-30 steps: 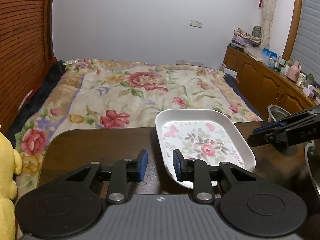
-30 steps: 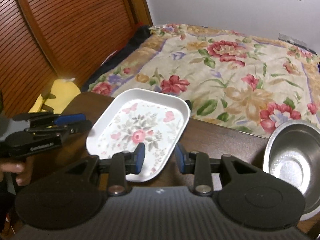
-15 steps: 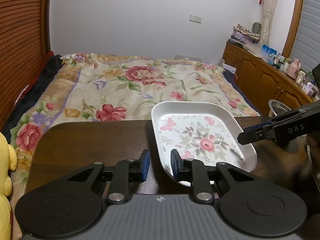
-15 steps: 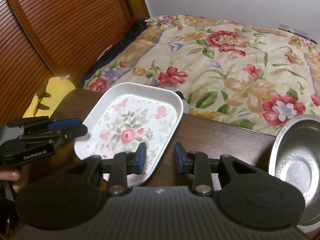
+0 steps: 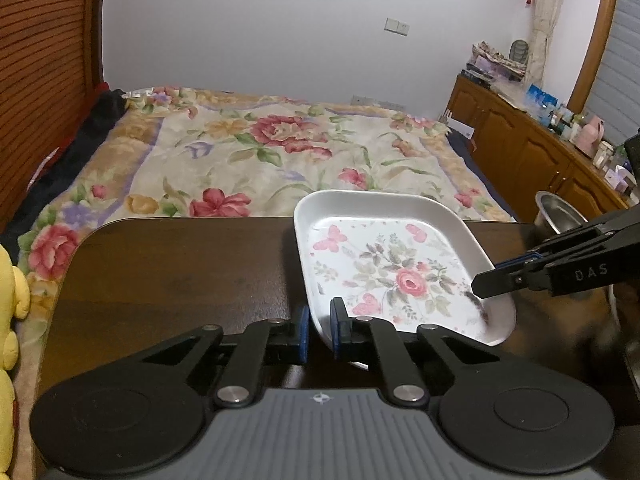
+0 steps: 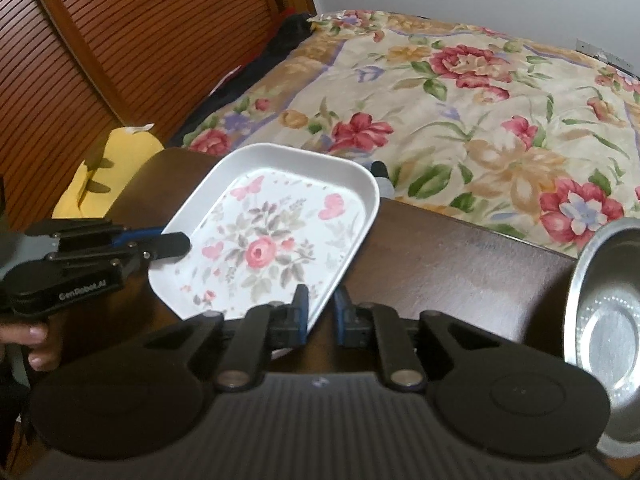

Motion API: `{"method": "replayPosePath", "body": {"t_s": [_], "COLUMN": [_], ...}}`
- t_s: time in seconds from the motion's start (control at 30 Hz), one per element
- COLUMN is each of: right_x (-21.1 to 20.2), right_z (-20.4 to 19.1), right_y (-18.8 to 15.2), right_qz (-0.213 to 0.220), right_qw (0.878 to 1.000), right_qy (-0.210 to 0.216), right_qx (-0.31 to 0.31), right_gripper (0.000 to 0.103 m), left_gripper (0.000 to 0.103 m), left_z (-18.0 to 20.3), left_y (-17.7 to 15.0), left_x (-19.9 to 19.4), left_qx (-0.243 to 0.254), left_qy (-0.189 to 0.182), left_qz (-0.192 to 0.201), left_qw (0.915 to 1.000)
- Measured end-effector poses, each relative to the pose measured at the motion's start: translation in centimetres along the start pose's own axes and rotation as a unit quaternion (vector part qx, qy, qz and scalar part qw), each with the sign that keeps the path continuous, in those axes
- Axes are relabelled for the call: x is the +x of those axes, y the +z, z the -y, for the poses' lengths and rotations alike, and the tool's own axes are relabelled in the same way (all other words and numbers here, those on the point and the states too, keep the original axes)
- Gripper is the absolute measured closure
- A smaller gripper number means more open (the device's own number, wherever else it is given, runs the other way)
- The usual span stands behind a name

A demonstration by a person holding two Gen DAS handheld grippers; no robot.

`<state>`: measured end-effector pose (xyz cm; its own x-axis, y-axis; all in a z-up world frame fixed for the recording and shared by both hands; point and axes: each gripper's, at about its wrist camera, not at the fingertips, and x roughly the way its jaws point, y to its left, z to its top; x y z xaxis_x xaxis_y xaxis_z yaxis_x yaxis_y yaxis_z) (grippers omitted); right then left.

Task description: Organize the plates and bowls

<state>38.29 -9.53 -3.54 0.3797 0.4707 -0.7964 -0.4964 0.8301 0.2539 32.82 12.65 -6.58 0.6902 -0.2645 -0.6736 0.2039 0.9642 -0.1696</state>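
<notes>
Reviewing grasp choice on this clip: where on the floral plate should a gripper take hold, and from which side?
Best on the raised white rim of the floral plate, pinched across the wall from outside, one finger inside and one outside. The plate lies flat on the table, so only its upturned rim offers a hold. The left gripper and right gripper each straddle a near edge, jaws open.

"DAS" – right hand-held gripper (image 5: 486,284) | "GenRobot.AI" – left hand-held gripper (image 6: 180,242)

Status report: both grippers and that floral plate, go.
Left gripper and right gripper open, each straddling a rim of the floral plate, not clamped. Plate on dark table. Steel bowl off right, nothing blocking.
</notes>
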Motion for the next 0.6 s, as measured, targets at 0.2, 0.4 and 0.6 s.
{"method": "replayPosePath", "body": {"t_s": [0.2,0.4,0.6], "right_x": [-3.1,-6.4,-8.8], "right_z": [-1.0,-2.1,-2.6], "right_y": [-0.7,-2.2,-4.0], "right_qz": [0.024,0.048,0.067], "right_qw": [1.0,0.999,0.998], "right_qy": [0.016,0.018,0.015], "right_qx": [0.002,0.004,0.007], "right_gripper": [0.088,0.088,0.088], "left_gripper": [0.09,0.09,0.09], "left_z": [1.0,2.5,4.3], "left_y": [0.1,-0.3,-1.5], "left_x": [-3.7,-7.3,-10.3], "left_qx": [0.012,0.016,0.024], "left_qy": [-0.001,-0.011,-0.013], "left_qz": [0.021,0.043,0.06], "left_qw": [0.9997,0.9989,0.9978]}}
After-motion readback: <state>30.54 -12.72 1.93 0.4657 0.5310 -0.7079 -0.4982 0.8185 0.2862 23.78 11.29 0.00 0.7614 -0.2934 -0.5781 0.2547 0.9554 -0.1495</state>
